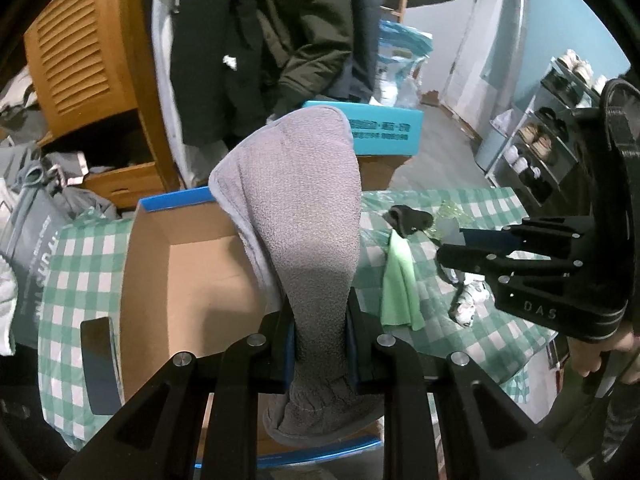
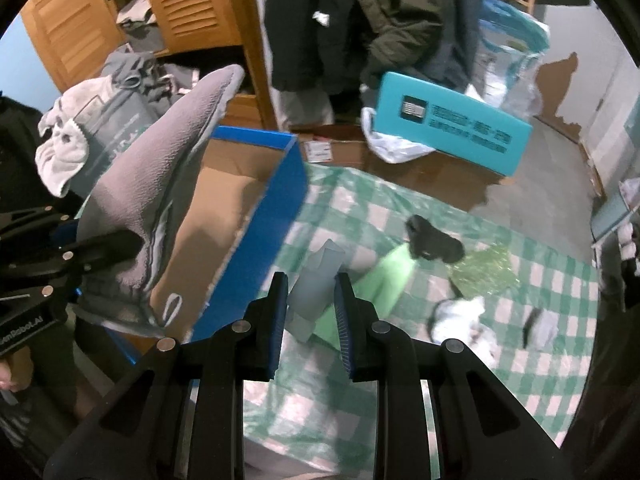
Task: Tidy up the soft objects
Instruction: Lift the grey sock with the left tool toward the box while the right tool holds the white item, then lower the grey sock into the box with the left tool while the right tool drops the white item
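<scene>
My left gripper (image 1: 320, 344) is shut on a grey towel (image 1: 304, 208), which stands up over the open cardboard box with blue sides (image 1: 188, 272). The towel (image 2: 160, 184) and box (image 2: 256, 216) also show at the left of the right wrist view. My right gripper (image 2: 310, 312) holds a small pale grey cloth (image 2: 316, 284) between its fingers, above the checked cloth. It also shows in the left wrist view (image 1: 452, 240), to the right of the towel. A green cloth (image 1: 400, 284), a black sock (image 1: 408, 220) and a white patterned sock (image 1: 468, 300) lie on the table.
The table has a green-and-white checked cover (image 2: 520, 360). A teal box (image 2: 452, 128) stands behind it on cardboard. A wooden cupboard (image 1: 88, 60) and hanging dark coats (image 1: 280, 40) are at the back. A shoe rack (image 1: 540, 140) stands at the right.
</scene>
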A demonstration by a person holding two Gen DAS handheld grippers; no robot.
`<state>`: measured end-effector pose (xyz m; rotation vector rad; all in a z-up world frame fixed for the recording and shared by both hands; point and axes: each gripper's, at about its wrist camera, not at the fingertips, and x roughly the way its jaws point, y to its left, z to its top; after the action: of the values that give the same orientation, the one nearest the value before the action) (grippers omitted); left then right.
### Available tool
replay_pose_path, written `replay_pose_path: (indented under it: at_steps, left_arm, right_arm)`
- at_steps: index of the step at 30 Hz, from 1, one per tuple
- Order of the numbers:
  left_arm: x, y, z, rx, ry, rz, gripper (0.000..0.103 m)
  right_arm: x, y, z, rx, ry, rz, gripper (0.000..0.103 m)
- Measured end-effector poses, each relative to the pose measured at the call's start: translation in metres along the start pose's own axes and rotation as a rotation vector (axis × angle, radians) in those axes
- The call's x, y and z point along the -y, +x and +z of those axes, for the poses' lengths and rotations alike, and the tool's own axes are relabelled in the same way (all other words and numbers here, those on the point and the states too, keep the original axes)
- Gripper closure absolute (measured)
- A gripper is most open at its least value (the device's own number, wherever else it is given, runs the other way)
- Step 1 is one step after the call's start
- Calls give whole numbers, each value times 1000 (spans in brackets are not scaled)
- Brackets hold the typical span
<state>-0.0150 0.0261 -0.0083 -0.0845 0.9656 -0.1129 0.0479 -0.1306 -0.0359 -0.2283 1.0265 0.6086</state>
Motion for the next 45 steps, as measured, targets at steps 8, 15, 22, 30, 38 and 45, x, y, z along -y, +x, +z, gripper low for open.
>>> replay_pose_path:
  at_steps: [8, 15, 22, 30, 38, 45]
  left_arm:
    - [-32, 1, -6, -7, -55, 27, 83]
    - [-57, 8, -15, -33, -97, 53, 83]
    - [-69, 18, -21, -60, -110, 67, 83]
    - [-78, 27, -24, -98, -132, 85, 77]
    - [-86, 26, -25, -90, -152, 117, 60]
    - [-81, 27, -24, -93, -142, 109, 54]
  right_arm:
    - [-36, 19, 22, -13, -50, 45, 80]
    - [-63, 40, 33, -45, -73, 75, 80]
    - [-84, 58, 41, -79, -92, 95, 80]
    - [-95, 74, 43, -122, -101, 111, 78]
    - [-89, 76, 44, -122, -83, 101, 55]
    - [-72, 68, 44, -105, -39, 92, 46]
